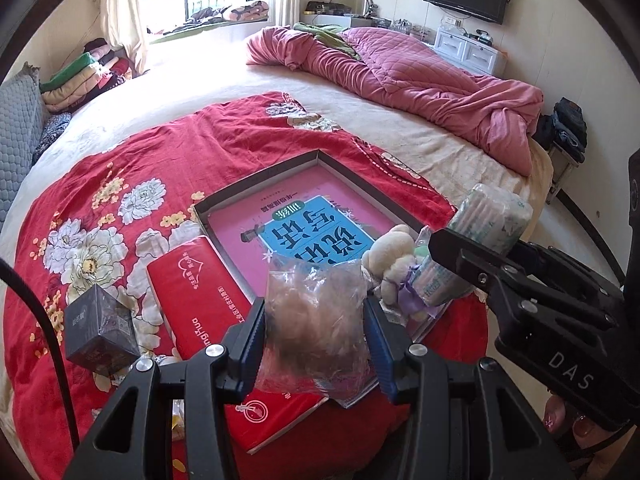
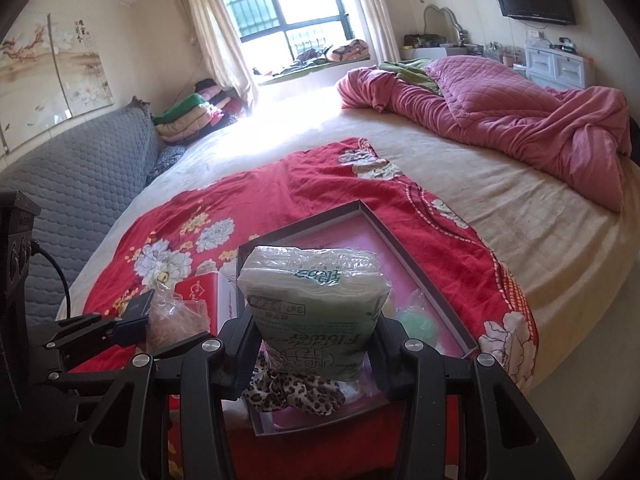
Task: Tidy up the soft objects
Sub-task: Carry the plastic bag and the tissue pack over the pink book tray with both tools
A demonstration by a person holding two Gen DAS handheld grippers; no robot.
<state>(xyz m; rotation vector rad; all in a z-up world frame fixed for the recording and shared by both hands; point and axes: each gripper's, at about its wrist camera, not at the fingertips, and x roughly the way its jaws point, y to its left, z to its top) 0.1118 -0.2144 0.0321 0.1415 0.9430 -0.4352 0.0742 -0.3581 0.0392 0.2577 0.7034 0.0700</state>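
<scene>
Fingers of my left gripper [image 1: 316, 332] pinch one clear bag of brownish fluff [image 1: 316, 320], hanging above one red tissue pack [image 1: 208, 300] at seven o'clock of the single grey tray [image 1: 256, 192]. My right gripper [image 2: 314, 356] squeezes one green-printed tissue pack [image 2: 316, 312] over that tray, holding one leopard scrunchie [image 2: 296, 394].

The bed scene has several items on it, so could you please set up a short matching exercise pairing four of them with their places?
Things:
1. clear plastic bag
2. tissue pack
3. black box
4. plush toy

Places:
A. in the shallow tray
B. on the red floral cloth, left of the red packet
C. held in the left claw
D. held in the right claw

Pairs: 1-C, 2-D, 3-B, 4-A
</scene>
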